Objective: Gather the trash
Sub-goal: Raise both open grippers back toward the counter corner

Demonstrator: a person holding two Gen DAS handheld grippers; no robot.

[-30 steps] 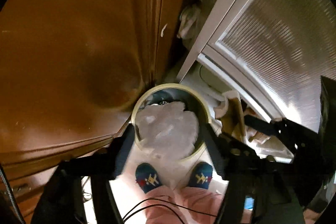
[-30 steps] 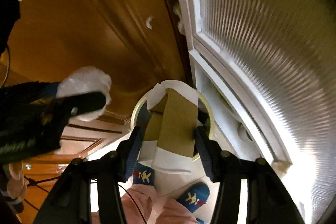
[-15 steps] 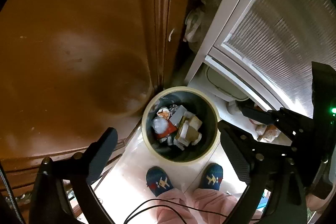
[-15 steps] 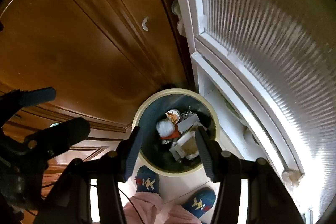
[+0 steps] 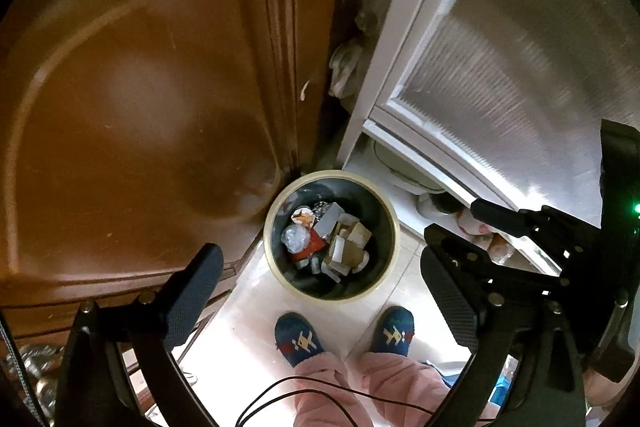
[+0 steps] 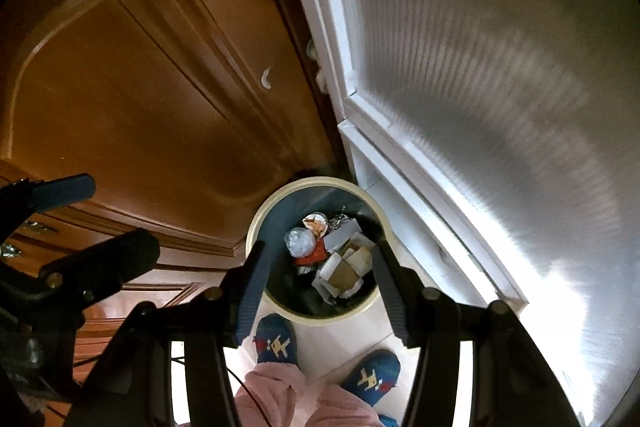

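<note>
Left of the trash bin [image 5: 276, 259] a wooden door [image 5: 140, 107] is standing. The left hand-held gripper [image 5: 320, 291] and right hand-held gripper [image 6: 318, 287] are hanging spread, empty, above the bin holding the trash [image 5: 340, 243]; a ribbed glass door [image 6: 500, 87] is standing right.

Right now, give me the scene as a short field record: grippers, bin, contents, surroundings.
left gripper: open, empty, above the bin
right gripper: open, empty, above the bin
bin: round, cream rim, dark inside, upright on pale floor
contents: cardboard pieces, clear plastic ball, red scrap, other scraps
left of bin: wooden door
right of bin: white frosted door
person: blue slippers right by the bin
</note>
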